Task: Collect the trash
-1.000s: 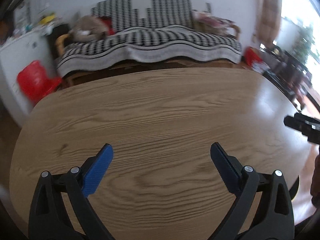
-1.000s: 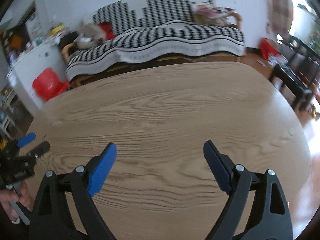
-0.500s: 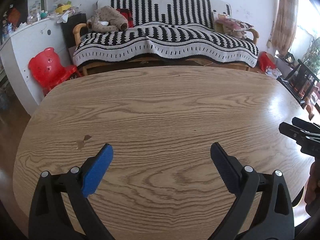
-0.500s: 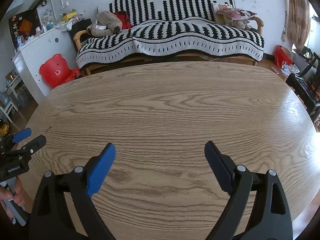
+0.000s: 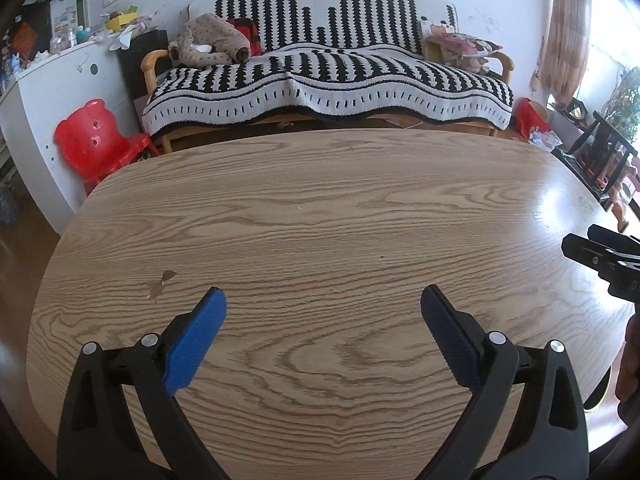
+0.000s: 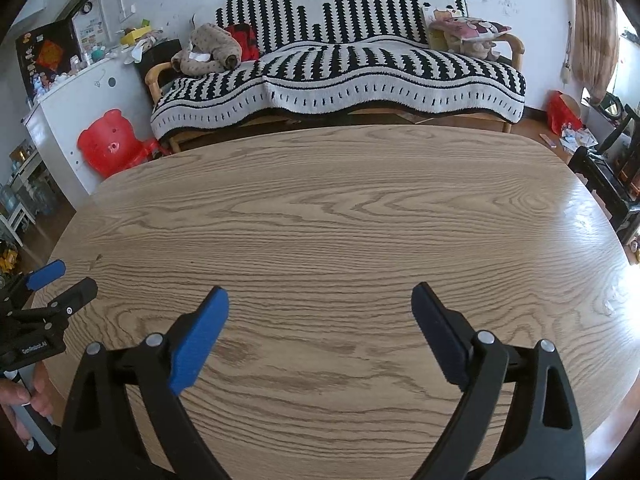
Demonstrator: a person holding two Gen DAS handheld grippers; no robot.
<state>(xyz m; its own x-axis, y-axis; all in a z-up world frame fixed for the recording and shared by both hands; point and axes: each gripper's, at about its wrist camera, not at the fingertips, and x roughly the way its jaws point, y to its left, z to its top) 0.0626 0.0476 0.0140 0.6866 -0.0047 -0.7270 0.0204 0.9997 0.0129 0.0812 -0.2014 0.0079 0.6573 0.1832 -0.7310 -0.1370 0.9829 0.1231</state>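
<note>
1. Plainly, no trash shows on the desk (image 5: 320, 208) in either wrist view; only a small brown mark (image 5: 162, 282) lies on the wood near its left side, and whether that is debris or a stain I cannot tell.
2. Left gripper (image 5: 322, 308) hangs over the near edge, fingers spread wide, holding nothing.
3. Right gripper (image 6: 320, 304) likewise, fingers wide apart and empty.
4. By my judgement, either the collecting is finished or no item has been found yet.
5. Some crumpled papers (image 6: 572, 136) lie on the floor by a red bag (image 6: 562, 114), well apart from the desk.
6. Beyond stand a striped sofa (image 5: 328, 80) and a red child's chair (image 5: 96, 140); nothing blocks the desk surface.
</note>
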